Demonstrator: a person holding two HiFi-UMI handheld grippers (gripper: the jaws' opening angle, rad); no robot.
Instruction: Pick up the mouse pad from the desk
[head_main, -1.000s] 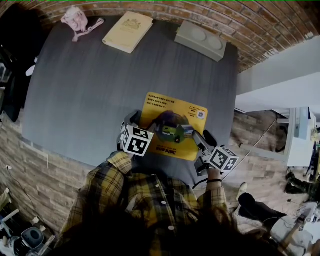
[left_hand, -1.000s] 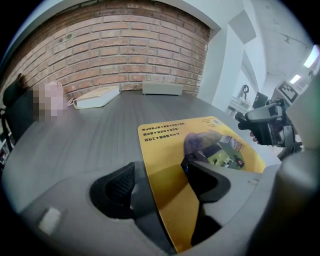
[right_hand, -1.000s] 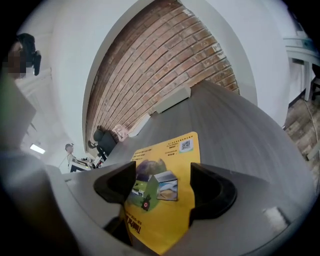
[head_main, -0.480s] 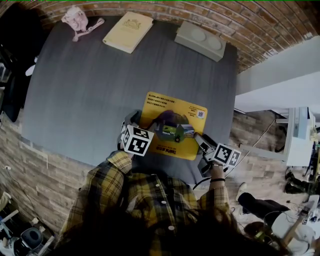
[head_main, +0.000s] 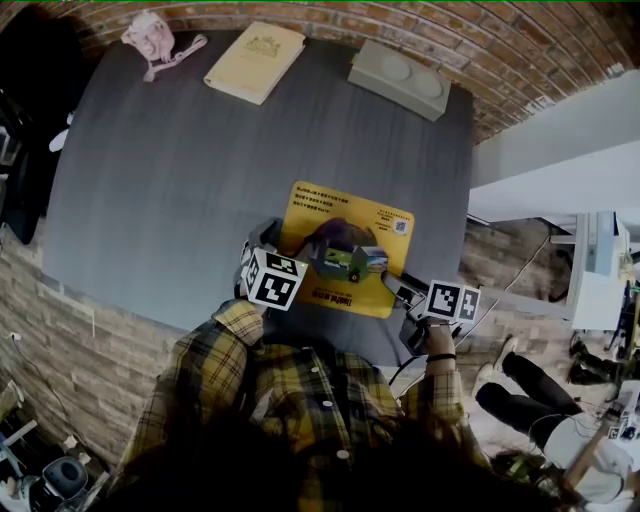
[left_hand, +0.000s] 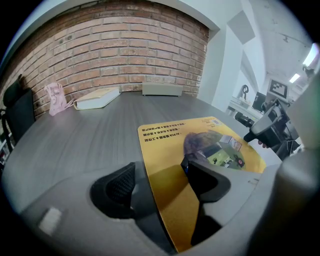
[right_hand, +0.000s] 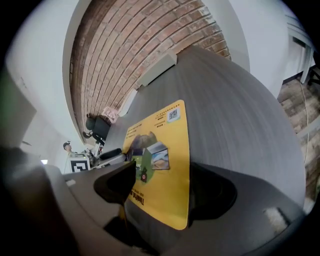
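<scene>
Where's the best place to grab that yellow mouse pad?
By its near edge, coming low from the person's side: the mouse pad lies thin and flat on the desk, so only an edge fits between jaws. The left gripper and right gripper straddle its near corners.

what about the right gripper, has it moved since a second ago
Yes, slightly. In the head view the right gripper has swung its marker cube up-frame and a little right, judged against the mouse pad, which lies where it lay.
</scene>
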